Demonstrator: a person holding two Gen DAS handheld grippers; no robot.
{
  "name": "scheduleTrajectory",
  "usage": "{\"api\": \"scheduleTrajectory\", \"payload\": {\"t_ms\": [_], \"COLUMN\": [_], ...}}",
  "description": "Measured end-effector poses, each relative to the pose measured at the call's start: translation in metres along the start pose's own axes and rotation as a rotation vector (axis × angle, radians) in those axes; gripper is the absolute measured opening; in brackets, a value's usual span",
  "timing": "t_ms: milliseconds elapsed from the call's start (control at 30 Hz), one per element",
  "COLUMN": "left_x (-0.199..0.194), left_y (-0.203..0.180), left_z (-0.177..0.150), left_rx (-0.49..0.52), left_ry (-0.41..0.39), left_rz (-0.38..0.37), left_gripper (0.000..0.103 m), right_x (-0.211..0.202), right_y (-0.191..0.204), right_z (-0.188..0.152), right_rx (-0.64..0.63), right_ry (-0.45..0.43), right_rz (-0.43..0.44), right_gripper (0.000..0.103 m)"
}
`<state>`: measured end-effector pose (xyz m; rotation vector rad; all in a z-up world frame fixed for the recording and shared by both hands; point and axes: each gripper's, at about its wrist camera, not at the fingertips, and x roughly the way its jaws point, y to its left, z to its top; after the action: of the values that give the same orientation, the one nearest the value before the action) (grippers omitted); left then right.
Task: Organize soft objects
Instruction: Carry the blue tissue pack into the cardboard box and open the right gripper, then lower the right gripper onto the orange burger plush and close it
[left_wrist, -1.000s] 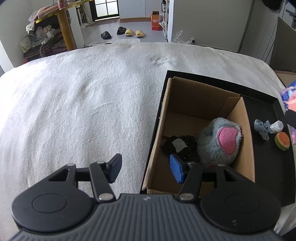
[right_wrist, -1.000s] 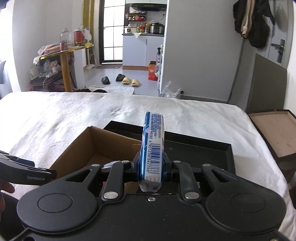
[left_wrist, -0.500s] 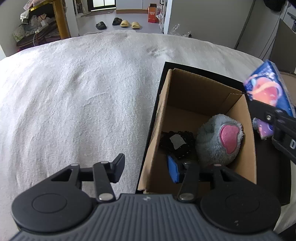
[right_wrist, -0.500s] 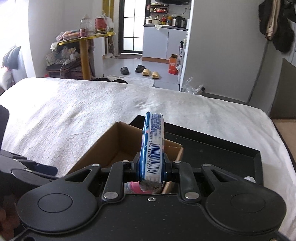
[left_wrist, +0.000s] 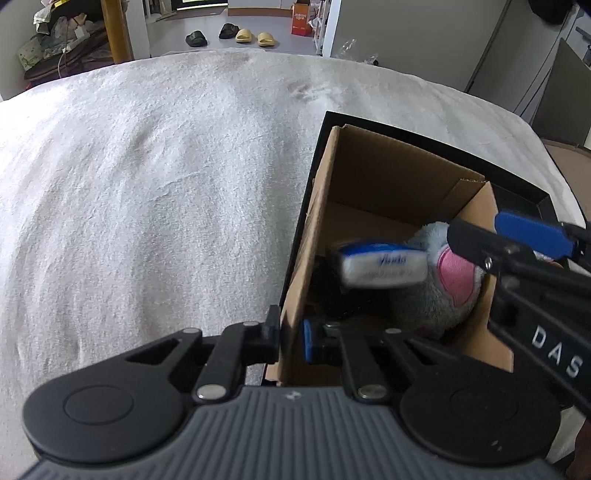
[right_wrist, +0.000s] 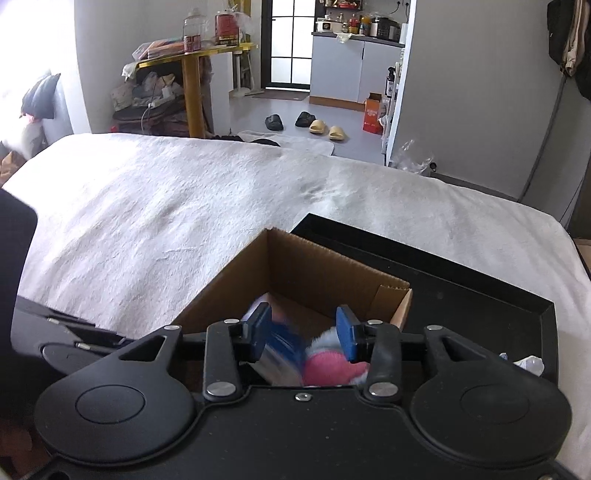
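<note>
The left hand-held gripper (left_wrist: 290, 339), low in the frame's centre, has just closed and pinches the near-left wall of the cardboard box (left_wrist: 325, 206). The right hand-held gripper (right_wrist: 303, 334) has just been opening; its jaws stand spread above the box, touching nothing. Below them a blurred blue-and-white packet (left_wrist: 382, 264) sits inside the box beside a grey plush toy (left_wrist: 439, 306). The box stands in a black tray (left_wrist: 517, 184) on the white bed (left_wrist: 166, 184).

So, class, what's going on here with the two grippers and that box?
A person is sorting soft things into a cardboard box on a bed. The left gripper has just closed on the box's near wall, steadying it. The right gripper has just opened above the box, and the blue tissue pack, blurred, is dropping free onto the grey plush toy inside.
</note>
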<state>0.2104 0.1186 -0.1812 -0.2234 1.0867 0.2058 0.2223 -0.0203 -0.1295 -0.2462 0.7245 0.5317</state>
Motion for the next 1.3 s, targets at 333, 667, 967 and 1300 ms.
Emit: {"api": "scheduleTrajectory", "payload": {"t_ms": [333, 667, 967, 1300], "left_x": [-0.001, -0.014, -0.025, -0.035], "left_y": [-0.003, -0.016, -0.027, -0.046], "left_z": [0.002, -0.001, -0.003, -0.003], "left_rx": [0.005, 0.039, 0.061, 0.09], "left_ry": [0.006, -0.026, -0.056, -0.089], "left_rz": [0.011, 0.081, 0.139, 0.204], "left_gripper": [0.011, 0.015, 0.026, 0.04], "right_x": [-0.004, -0.025, -0.043, -0.053], "right_y": [-0.005, -0.031, -0.059, -0.094], "right_z": [-0.008, -0.028, -0.041, -0.058], "right_rx": [-0.001, 0.052, 0.088, 0.138], "right_ry": [0.023, 0.009, -0.015, -0.036], "right_rz": [-0.03, -0.061, -0.087, -0.116], "right_gripper": [0.04, 0.045, 0.049, 0.055]}}
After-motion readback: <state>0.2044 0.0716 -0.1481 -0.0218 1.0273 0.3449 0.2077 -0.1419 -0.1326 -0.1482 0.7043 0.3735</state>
